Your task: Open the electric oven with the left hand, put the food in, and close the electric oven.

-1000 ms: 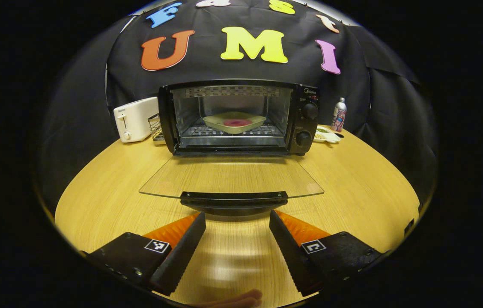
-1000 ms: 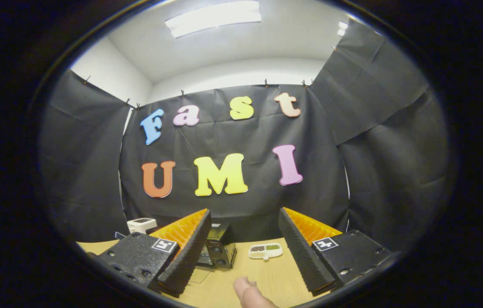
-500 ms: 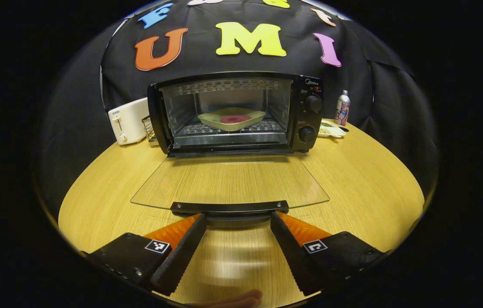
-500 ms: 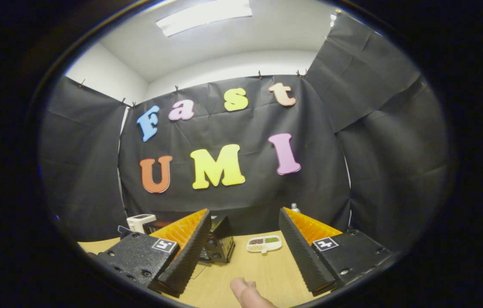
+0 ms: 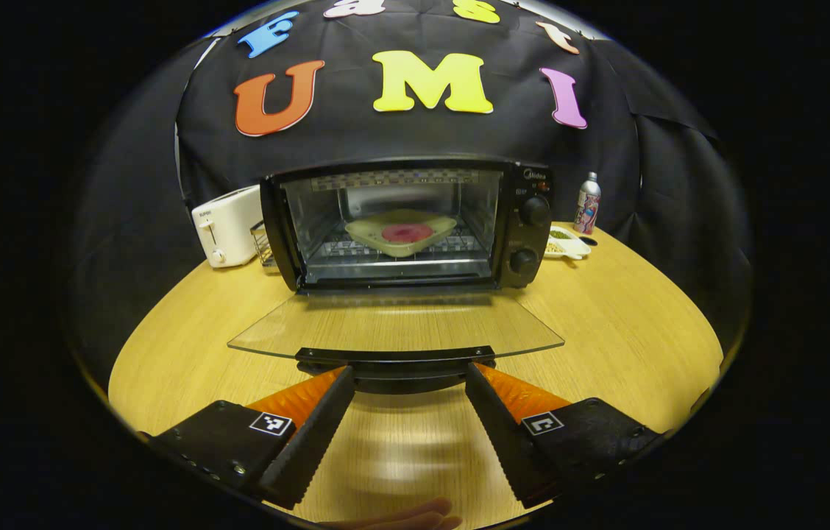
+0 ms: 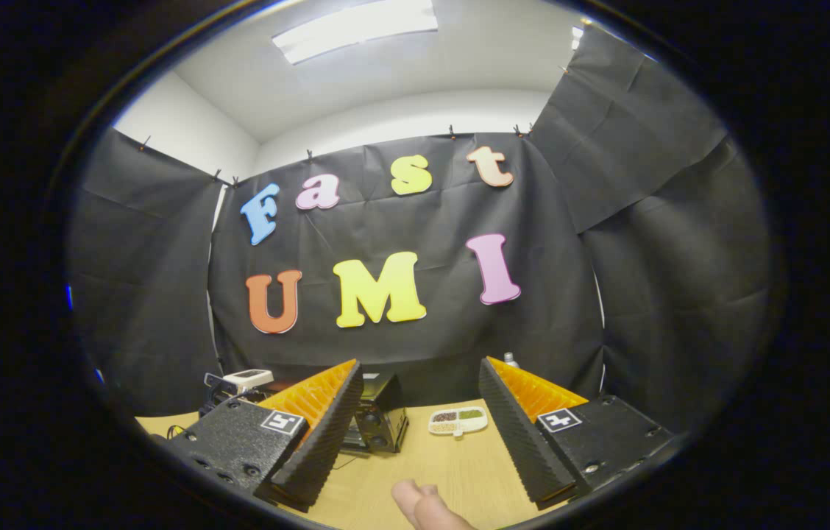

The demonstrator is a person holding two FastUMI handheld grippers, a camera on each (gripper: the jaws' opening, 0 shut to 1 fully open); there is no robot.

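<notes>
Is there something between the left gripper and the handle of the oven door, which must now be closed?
Nothing visible stands between them. The left gripper is open just before the door handle, its fingertips flanking it. The glass door hangs open, and the dish sits inside.

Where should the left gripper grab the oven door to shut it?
Probably the dark handle bar along the front edge of the glass door. The door lies flat and open toward the left gripper, so come straight from the front, fingers either side, then lift.
</notes>
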